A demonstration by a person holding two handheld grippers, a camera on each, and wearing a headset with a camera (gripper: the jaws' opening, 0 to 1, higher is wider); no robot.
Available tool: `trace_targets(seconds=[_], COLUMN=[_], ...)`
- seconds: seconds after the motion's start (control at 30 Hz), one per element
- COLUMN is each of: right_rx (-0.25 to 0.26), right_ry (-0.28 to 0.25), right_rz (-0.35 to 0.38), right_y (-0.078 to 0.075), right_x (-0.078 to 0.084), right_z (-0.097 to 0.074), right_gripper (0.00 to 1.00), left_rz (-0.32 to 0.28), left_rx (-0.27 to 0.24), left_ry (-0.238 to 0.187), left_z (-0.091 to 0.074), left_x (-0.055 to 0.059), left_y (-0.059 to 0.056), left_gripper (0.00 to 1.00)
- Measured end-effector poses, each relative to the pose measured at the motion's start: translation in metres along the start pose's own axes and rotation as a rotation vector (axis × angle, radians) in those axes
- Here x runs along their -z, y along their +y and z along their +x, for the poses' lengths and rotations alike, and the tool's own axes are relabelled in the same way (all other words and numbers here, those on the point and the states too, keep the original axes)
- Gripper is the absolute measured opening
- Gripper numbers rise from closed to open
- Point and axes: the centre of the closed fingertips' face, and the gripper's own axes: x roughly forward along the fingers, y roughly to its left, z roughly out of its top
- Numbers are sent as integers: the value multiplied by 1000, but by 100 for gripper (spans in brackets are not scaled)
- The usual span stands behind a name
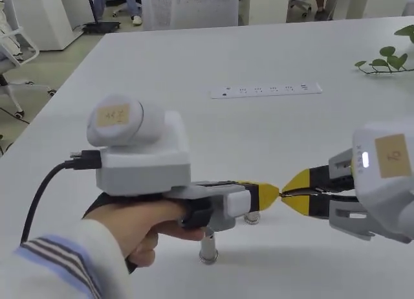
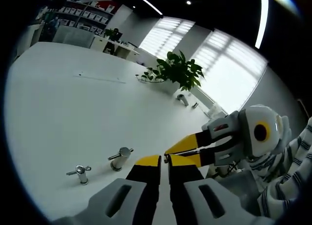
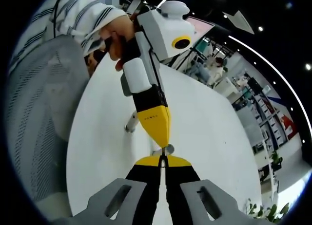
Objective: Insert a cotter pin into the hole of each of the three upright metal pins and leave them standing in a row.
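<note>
On the right gripper (image 3: 164, 159) the fingers are pinched shut on a thin cotter pin (image 1: 280, 195), held above the white counter (image 2: 73, 113). The left gripper (image 2: 165, 162) meets it tip to tip, fingers narrow; whether they grip it I cannot tell. On the counter a first steel pin (image 2: 80, 172), silvery, has a cotter crosswise through it. A second steel pin (image 2: 119, 158) is just beside it.

A power strip (image 1: 265, 90) lies on the table (image 1: 194, 59) behind a metal pin (image 1: 208, 252).

The surface (image 1: 259, 137) is smooth, matt white. The pins (image 2: 80, 173) are bright polished metal. The left gripper (image 1: 272, 194) and right gripper (image 1: 291, 195) have matt pale plastic shells and faintly glossy yellow tips. The sleeve (image 1: 52, 266) is striped cloth.
</note>
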Motion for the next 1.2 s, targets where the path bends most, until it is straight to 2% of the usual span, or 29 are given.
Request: trace_targets(seconds=[0.3,0.83,0.93,1.2], right_rx=[-1,2,-5,-22], right_ry=[-4,-4,-9,-19], right_rz=[2,-11,-18,-22], right_y=[-1,0,2,4], right_x=[-1,-1,-1,-2], right_z=[1,1,0,-1], right_gripper=[2,3,3,3], left_rz=[14,68,95,109], left_rx=[-4,-6,-7,-14], left_ry=[13,3,9,11], left_z=[0,-1,-1,-1], left_x=[3,4,5,5], left_y=[1,-1,-2,-1], left_gripper=[4,1,1,0])
